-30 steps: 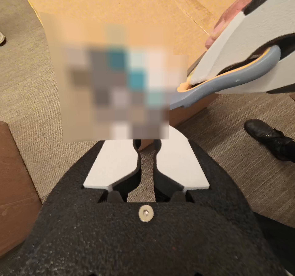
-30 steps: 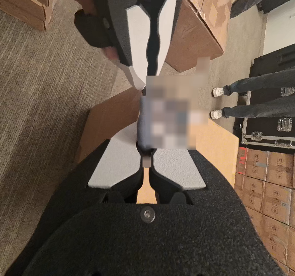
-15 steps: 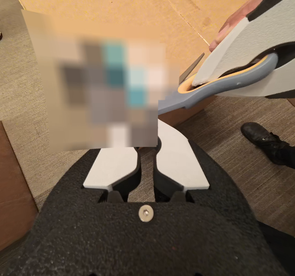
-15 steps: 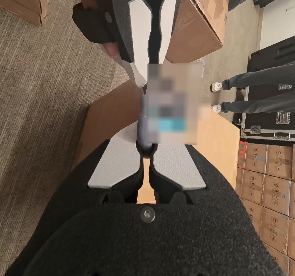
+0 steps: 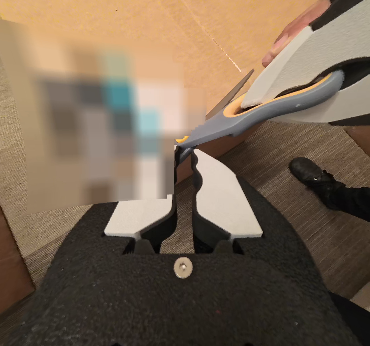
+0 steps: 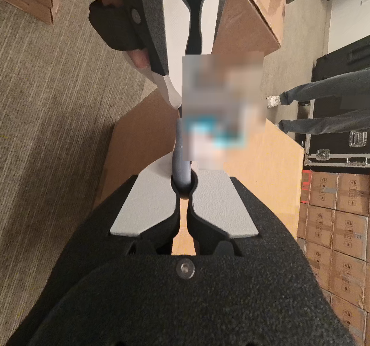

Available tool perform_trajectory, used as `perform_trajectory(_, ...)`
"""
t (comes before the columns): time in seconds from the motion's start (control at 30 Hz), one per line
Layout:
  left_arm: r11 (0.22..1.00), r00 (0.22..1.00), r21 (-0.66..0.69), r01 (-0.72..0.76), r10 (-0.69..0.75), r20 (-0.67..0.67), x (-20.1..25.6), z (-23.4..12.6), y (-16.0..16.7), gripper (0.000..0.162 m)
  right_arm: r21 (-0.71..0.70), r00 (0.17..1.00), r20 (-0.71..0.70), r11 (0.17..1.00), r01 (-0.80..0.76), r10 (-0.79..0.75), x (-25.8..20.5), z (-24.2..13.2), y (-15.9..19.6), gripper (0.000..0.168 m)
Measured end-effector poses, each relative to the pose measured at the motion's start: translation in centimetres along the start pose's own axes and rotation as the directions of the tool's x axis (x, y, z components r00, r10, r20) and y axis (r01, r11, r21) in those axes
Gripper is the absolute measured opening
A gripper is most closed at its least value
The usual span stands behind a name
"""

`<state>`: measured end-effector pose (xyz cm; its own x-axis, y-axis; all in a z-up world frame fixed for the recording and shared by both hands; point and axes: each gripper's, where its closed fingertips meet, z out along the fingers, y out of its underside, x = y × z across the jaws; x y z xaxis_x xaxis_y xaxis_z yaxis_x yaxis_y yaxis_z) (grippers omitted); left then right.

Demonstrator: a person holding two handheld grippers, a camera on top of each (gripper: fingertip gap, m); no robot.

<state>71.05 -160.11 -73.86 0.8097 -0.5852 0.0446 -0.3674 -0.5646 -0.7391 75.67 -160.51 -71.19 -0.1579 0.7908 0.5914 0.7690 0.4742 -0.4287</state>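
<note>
In the left wrist view, the grey and yellow scissors [image 5: 260,114] stand at the right of the frame, over the cardboard box [image 5: 140,16]. Their near end has come down since a second ago and now touches the tips of my left tongs [image 5: 184,156]. The jaws stand close with a slim gap. A mosaic covers one tip, so I cannot tell if they grip.

In the right wrist view, my right tongs [image 6: 183,168] are clenched on the grey handle of the scissors [image 6: 179,146] at the centre. The left tongs [image 6: 193,36] hang at the top.
</note>
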Motion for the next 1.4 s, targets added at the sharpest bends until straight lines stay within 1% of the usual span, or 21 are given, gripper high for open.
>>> perform_trajectory(0.27, 0.999, 0.999, 0.022, 0.041, -0.040, -0.015, 2.2, 1.2, -1.0, 0.009, -0.010, 1.000, -0.006, 1.000, -0.004, 0.004, -0.4, -1.7, 2.1, 0.000)
perform_trajectory(0.47, 0.999, 0.999, 0.031, 0.028, -0.028, -0.015, 3.9, 2.1, -1.5, 0.010, -0.018, 1.000, -0.030, 1.000, 0.002, -0.003, -1.1, -2.9, 3.8, 0.000)
perform_trajectory(0.63, 0.997, 0.998, 0.046, 0.055, -0.054, -0.021, 5.2, 2.7, -2.0, 0.009, -0.019, 0.999, -0.036, 1.000, -0.011, 0.011, -1.5, -3.8, 4.9, 0.000)
perform_trajectory(1.4, 0.999, 0.997, 0.044, 0.028, -0.025, -0.069, 12.4, 6.2, -5.0, 0.010, -0.056, 0.998, -0.049, 0.997, -0.046, 0.043, -3.4, -9.4, 11.2, 0.000)
